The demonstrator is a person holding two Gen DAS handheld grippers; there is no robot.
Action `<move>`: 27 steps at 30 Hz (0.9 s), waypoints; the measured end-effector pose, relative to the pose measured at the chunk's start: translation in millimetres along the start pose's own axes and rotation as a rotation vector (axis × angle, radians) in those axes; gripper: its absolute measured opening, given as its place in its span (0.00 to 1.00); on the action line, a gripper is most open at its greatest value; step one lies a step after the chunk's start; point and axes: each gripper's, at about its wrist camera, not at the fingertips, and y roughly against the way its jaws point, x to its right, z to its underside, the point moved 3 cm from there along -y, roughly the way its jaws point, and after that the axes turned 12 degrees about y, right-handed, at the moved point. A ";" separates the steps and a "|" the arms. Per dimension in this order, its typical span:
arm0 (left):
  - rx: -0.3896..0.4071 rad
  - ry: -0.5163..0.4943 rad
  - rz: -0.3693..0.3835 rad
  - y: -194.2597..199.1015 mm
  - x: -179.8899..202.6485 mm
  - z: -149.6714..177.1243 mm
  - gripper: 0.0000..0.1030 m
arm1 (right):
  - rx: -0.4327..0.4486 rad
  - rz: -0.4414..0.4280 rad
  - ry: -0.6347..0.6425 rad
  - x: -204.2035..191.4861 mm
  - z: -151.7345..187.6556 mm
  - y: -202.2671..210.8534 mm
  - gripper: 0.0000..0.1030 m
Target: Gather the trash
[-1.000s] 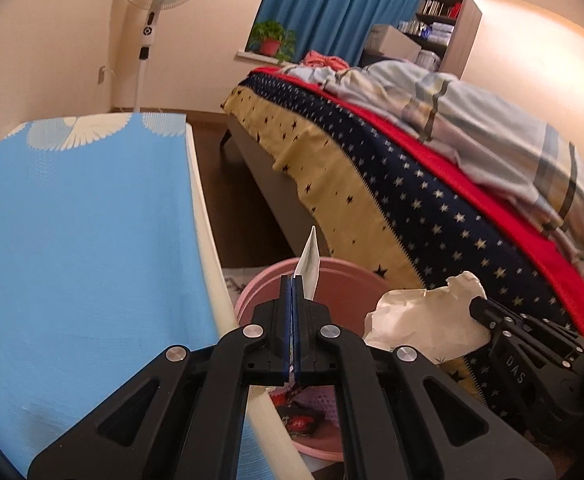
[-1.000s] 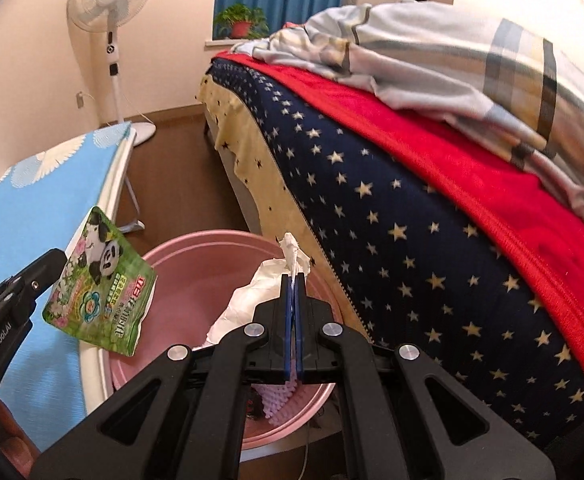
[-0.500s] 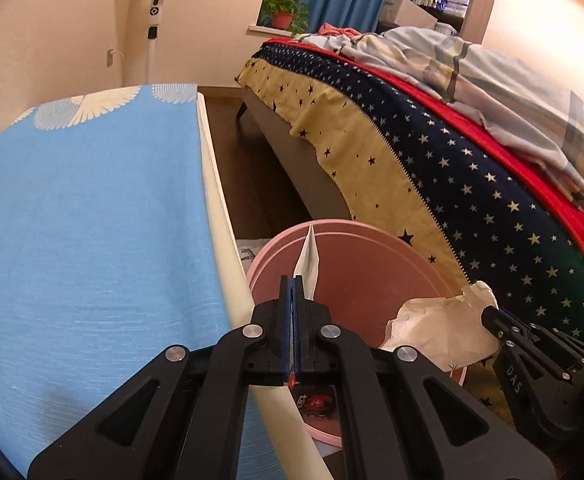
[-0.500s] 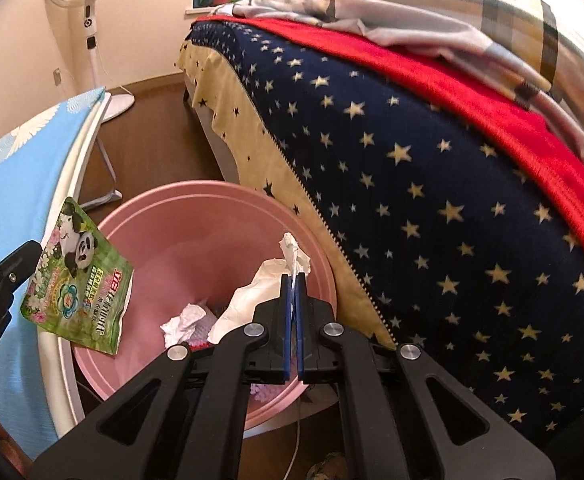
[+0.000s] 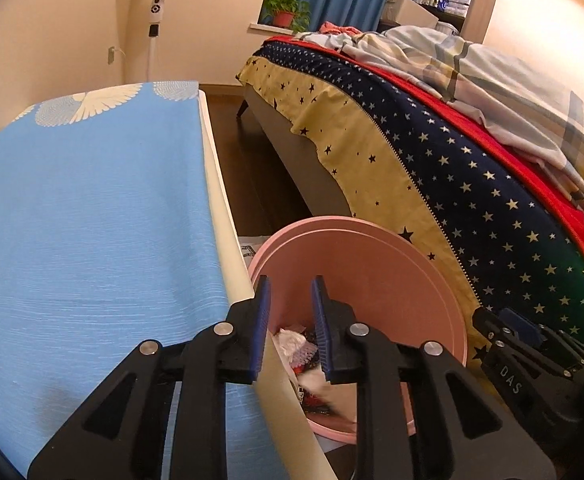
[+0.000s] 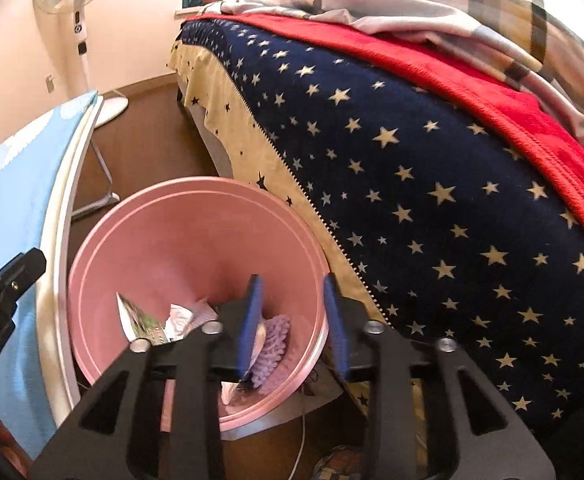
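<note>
Left wrist view: left gripper (image 5: 290, 300) hangs over the near-left rim of the pink bin (image 5: 407, 252), jaws parted with nothing between them; they have just been opening. The bin sits on the floor between the blue-covered board (image 5: 92, 220) and the bed (image 5: 471, 168). Trash lies below and just ahead of the fingertips, in the bottom of the bin: a mixed heap (image 5: 303, 356) of white and red scraps, count not clear from here. The right gripper shows at the bin's right rim as a black body, state not readable in this view. Right wrist view: right gripper (image 6: 293, 308) is over the bin's near-right side, jaws apart and empty, also just opened. Inside the bin, counted: one green printed packet (image 6: 142, 320) leaning on the left wall with its long axis running up the wall, one crumpled white tissue (image 6: 180, 316) beside it, one lilac knobbly piece (image 6: 274, 344) under the left finger, one pale scrap lower down, partly hidden. One bin, two grippers. Judgement: both drops look finished, with no trash in either grip. Neither gripper is clearly nearer to any loose trash outside the bin, since none is visible on the board or bed.
</note>
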 end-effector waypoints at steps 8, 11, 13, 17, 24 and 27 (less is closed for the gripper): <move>0.083 -0.001 0.025 52.4 -2.5 -18.7 0.27 | 0.121 -0.062 -0.088 19.3 -15.9 52.0 0.48; 0.143 -0.005 0.022 86.3 -2.1 -28.8 0.44 | 0.202 -0.095 -0.083 19.8 -21.9 85.2 0.61; 0.196 -0.011 0.015 114.2 -1.9 -35.0 0.51 | 0.250 -0.122 -0.080 20.8 -24.0 108.5 0.68; 0.308 0.013 -0.019 173.2 -10.3 -40.6 0.70 | 0.334 -0.181 -0.049 17.8 -25.4 149.6 0.89; 0.431 0.025 -0.169 242.9 -31.2 -17.2 0.92 | 0.420 -0.284 0.103 -6.3 -3.8 197.6 0.95; 0.424 0.006 -0.225 257.2 -35.7 2.8 0.92 | 0.425 -0.312 0.153 -16.4 14.0 204.6 0.95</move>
